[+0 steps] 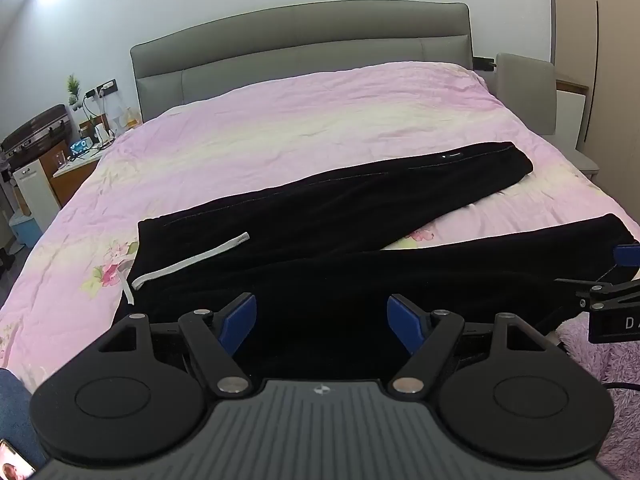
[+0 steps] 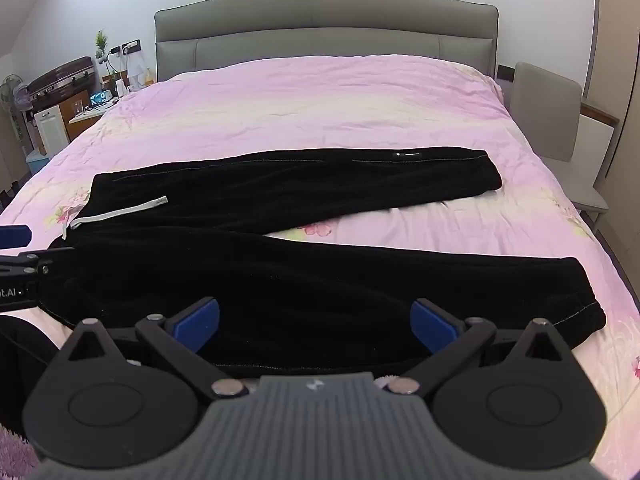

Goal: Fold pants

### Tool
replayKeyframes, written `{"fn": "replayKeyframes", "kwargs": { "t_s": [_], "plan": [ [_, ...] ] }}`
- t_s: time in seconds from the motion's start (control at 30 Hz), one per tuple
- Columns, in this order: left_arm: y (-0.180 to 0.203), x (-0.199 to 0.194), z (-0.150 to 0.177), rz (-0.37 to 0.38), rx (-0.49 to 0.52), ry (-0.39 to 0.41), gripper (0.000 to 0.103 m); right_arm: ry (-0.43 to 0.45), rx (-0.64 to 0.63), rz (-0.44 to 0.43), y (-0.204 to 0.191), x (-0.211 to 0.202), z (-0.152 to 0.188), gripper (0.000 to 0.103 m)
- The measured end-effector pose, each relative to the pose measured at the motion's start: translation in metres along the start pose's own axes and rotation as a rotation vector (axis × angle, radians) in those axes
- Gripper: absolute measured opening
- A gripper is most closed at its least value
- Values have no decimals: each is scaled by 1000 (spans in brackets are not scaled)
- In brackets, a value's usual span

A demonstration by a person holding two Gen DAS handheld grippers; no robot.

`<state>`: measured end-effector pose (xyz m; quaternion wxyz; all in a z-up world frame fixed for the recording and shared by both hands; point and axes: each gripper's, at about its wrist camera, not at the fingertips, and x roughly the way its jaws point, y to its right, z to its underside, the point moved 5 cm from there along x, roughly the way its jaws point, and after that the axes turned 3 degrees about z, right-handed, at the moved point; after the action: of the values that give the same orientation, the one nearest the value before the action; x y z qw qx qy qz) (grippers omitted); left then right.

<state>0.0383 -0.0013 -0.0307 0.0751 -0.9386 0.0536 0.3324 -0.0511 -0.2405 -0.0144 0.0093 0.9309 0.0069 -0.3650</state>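
Note:
Black pants [image 1: 320,220] lie spread flat on the pink bed cover [image 1: 280,128], waistband with a white drawstring [image 1: 188,262] at the left, two legs splayed to the right. In the right wrist view the pants [image 2: 280,240] show the same way, with the drawstring [image 2: 120,214] at the left. My left gripper [image 1: 322,322] is open and empty, just above the near leg close to the waist. My right gripper [image 2: 316,322] is open and empty over the near leg's lower half. Each gripper shows at the edge of the other's view.
A grey headboard [image 1: 300,40] stands at the far end. A cluttered nightstand [image 1: 80,148] is at the far left, a grey chair [image 1: 528,92] at the far right. A fuzzy purple fabric [image 1: 600,360] lies at the near right edge.

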Motion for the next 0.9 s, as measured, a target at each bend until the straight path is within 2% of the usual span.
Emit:
{"fn": "replayKeyframes", "kwargs": {
  "t_s": [0.9],
  "plan": [
    [2,1,0,6,-24,-3,88,8,10,4,0,-3,2,98]
  ]
}}
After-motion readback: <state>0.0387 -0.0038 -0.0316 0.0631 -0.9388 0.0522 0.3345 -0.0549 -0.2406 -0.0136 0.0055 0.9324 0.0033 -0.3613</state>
